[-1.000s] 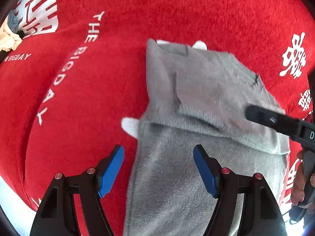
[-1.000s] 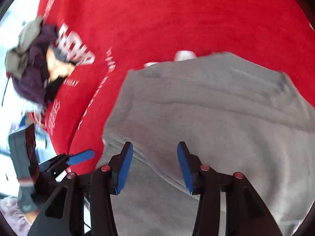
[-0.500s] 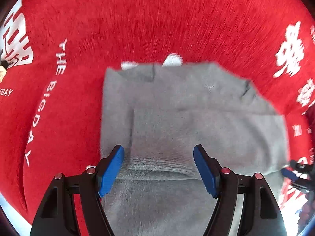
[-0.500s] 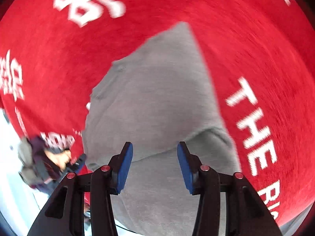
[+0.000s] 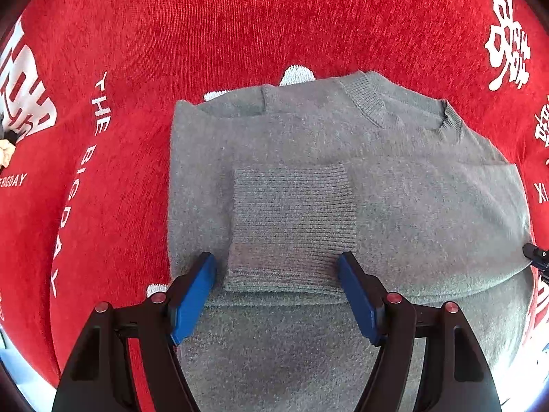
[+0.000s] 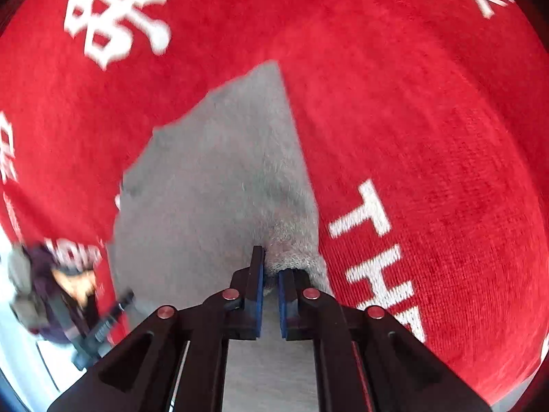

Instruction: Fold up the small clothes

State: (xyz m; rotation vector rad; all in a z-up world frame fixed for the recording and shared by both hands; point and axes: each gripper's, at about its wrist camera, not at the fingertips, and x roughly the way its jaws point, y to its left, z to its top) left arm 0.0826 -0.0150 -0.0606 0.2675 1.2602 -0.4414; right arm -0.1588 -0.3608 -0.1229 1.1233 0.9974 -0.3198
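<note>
Right tongs (image 6: 271,279) pinch grey sweater (image 5: 343,178) — left tongs (image 5: 276,276) spread.

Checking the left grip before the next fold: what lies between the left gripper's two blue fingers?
In the left wrist view, the grey sweater's ribbed cuff lies between the left gripper's open, spread jaws, not pinched.

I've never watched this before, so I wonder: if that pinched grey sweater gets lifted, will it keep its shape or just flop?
Probably flop: the grey sweater already lies in soft folded layers, and it bunches where the right gripper pinches it. It looks fuzzy, so it likely grips the red cloth rather than sliding. The left gripper is open, so the unheld side would probably sag.
</note>
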